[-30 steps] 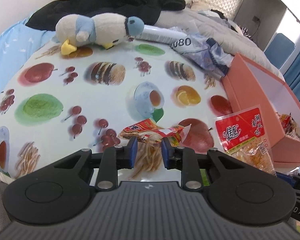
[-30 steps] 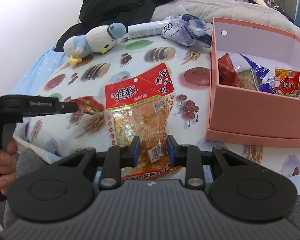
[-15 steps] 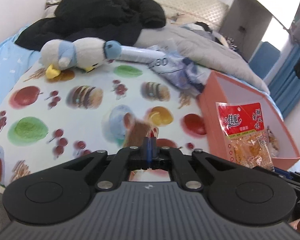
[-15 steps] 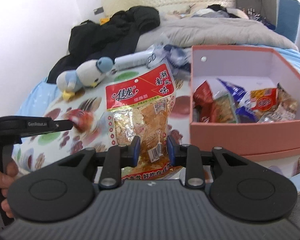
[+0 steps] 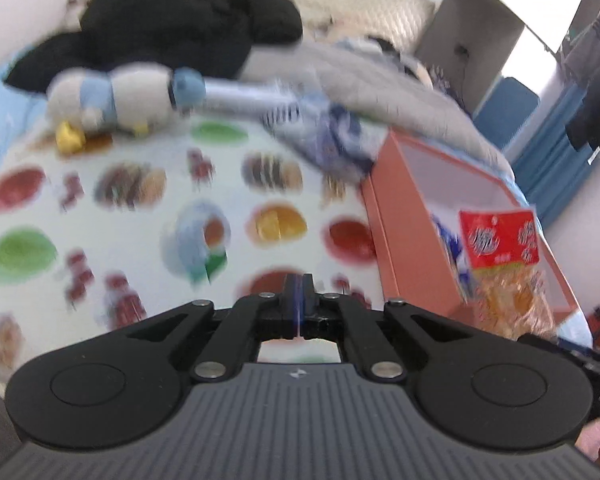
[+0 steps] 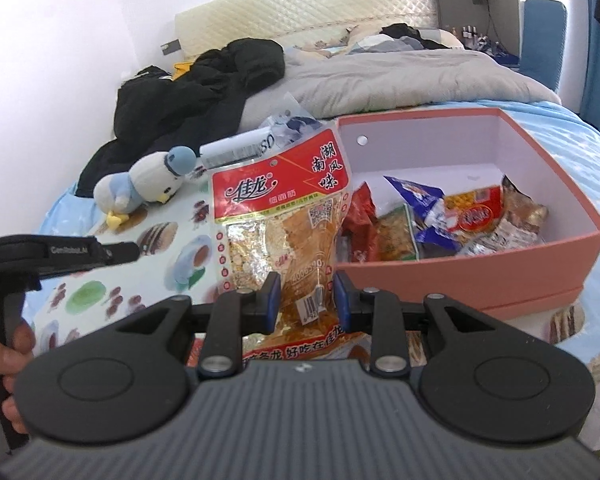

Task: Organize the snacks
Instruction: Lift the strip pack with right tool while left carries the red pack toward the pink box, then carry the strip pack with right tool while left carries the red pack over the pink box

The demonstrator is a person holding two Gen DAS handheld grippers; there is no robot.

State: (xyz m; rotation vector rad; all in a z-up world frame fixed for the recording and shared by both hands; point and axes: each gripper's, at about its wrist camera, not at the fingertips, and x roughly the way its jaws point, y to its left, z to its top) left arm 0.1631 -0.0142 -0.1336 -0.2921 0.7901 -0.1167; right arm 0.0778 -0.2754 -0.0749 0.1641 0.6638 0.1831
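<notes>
My right gripper (image 6: 304,296) is shut on the lower part of a large red-topped bag of yellow snacks (image 6: 280,216) and holds it upright, off the cloth, just left of the pink box (image 6: 480,276). In the left wrist view that bag (image 5: 500,248) hangs over the box (image 5: 404,240). Several snack packets (image 6: 440,216) lie inside the box. My left gripper (image 5: 298,292) is shut, pads together, above the fruit-print cloth (image 5: 140,240). The small red packet it closed on is no longer on the cloth and is hidden by the pads. The left gripper (image 6: 136,250) also shows at the left of the right wrist view.
A plush penguin (image 6: 140,184) lies at the cloth's far edge beside a white tube and a blue-white plastic bag (image 5: 324,136). Black clothing (image 6: 204,80) and a grey duvet (image 6: 400,80) fill the bed behind. A hand (image 6: 12,356) grips the left tool.
The left gripper's jaws shut on the small red packet and lifted it off the cloth. The right gripper rose with the large bag and swung toward the box.
</notes>
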